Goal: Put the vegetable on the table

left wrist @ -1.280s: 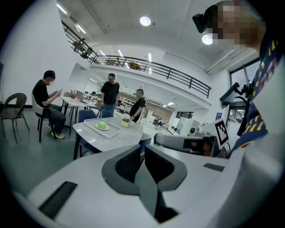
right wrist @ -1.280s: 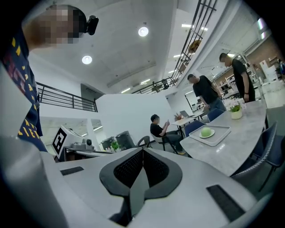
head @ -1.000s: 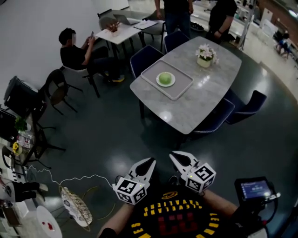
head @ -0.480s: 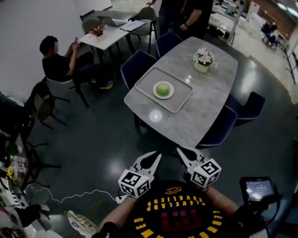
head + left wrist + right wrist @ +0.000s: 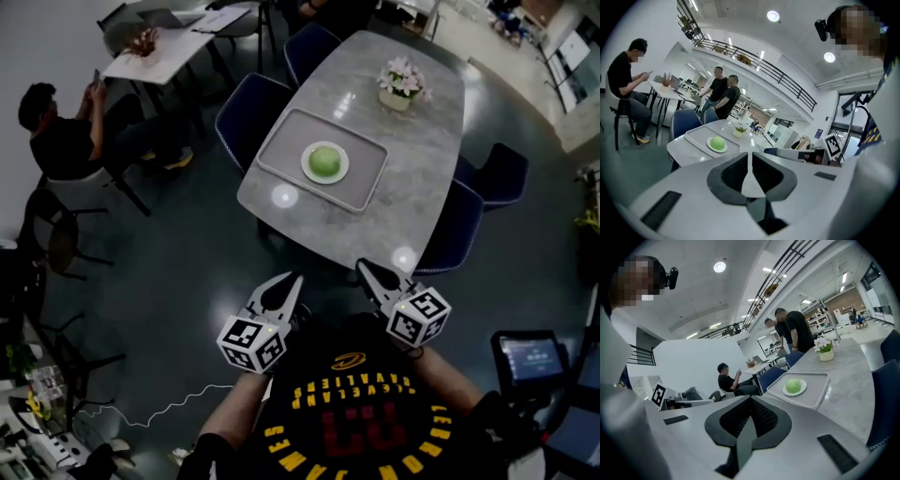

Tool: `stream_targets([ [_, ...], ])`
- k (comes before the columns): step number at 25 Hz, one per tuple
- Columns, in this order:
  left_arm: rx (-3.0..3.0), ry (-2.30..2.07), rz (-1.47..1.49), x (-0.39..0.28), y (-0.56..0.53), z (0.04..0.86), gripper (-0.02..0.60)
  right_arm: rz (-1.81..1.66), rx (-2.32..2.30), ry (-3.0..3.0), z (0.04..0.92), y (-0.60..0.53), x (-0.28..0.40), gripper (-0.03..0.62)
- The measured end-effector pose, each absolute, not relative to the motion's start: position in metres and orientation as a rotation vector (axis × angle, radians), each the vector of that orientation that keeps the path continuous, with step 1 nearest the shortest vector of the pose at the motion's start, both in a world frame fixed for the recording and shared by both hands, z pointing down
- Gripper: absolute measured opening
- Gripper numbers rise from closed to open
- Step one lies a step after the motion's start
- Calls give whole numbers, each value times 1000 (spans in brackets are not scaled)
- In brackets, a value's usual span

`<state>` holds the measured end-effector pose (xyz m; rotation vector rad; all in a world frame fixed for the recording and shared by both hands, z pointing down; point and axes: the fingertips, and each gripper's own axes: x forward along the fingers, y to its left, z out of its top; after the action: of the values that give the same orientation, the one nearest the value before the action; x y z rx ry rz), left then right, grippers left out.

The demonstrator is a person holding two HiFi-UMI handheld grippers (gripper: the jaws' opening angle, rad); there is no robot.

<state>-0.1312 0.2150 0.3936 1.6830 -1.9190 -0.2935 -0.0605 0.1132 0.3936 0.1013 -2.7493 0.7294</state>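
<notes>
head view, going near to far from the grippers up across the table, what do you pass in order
left gripper and right gripper side by side → near edge of the table → tray with the green vegetable on a plate → flower pot

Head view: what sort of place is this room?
Likely an office canteen or lounge: a dining table with blue chairs, a flower pot on it, and a seated person at a smaller table.
</notes>
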Motion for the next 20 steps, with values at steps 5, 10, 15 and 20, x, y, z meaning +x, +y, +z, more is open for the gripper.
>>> stream_targets([
  [5, 1677, -1855, -334, -166, 194, 402, 31, 710, 189, -2718, 401, 91, -74, 5],
  [10, 1659, -1822, -267, -191, 161, 421, 31, 787, 221, -2713, 419, 57, -97, 5],
  [15, 1641, -1785, -235, -216, 124, 424, 31, 880, 234, -2689, 428, 14, -120, 6],
  [20, 1626, -1773, -243, -248, 76, 433, 32, 897, 239, -2679, 450, -22, -140, 6],
])
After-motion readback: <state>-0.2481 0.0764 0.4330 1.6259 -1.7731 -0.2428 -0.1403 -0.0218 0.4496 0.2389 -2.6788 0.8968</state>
